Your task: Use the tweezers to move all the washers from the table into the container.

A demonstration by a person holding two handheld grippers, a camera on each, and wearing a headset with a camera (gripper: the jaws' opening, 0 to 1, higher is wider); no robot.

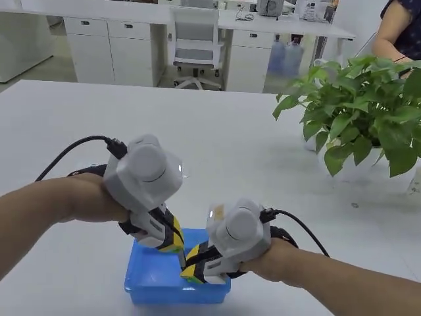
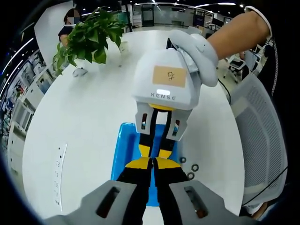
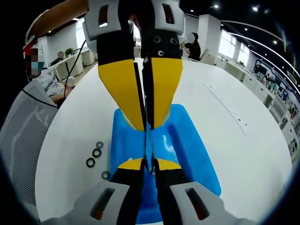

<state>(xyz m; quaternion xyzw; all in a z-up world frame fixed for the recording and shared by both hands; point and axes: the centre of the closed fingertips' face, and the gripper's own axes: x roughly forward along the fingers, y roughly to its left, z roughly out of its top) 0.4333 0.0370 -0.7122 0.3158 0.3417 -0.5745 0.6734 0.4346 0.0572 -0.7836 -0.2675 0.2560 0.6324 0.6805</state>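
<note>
A blue container [image 1: 152,284] sits at the near edge of the white table. Both grippers hang over it, tip to tip. My left gripper [image 1: 173,246] comes in from the left and my right gripper [image 1: 191,271] from the right. In the right gripper view the thin metal tweezers [image 3: 146,136] run from between the left gripper's yellow jaws [image 3: 147,70] down into my right gripper [image 3: 149,165]; both look shut on them. Several dark washers [image 3: 96,153] lie on the table beside the container [image 3: 187,150]. The left gripper view shows washers [image 2: 194,167] right of my left gripper [image 2: 153,161].
A potted green plant [image 1: 358,112] stands on the table at the far right. Beyond the table are white desks and an office chair [image 1: 195,46]. A person [image 1: 398,29] sits at the far right. A wide stretch of white tabletop [image 1: 217,131] lies behind the grippers.
</note>
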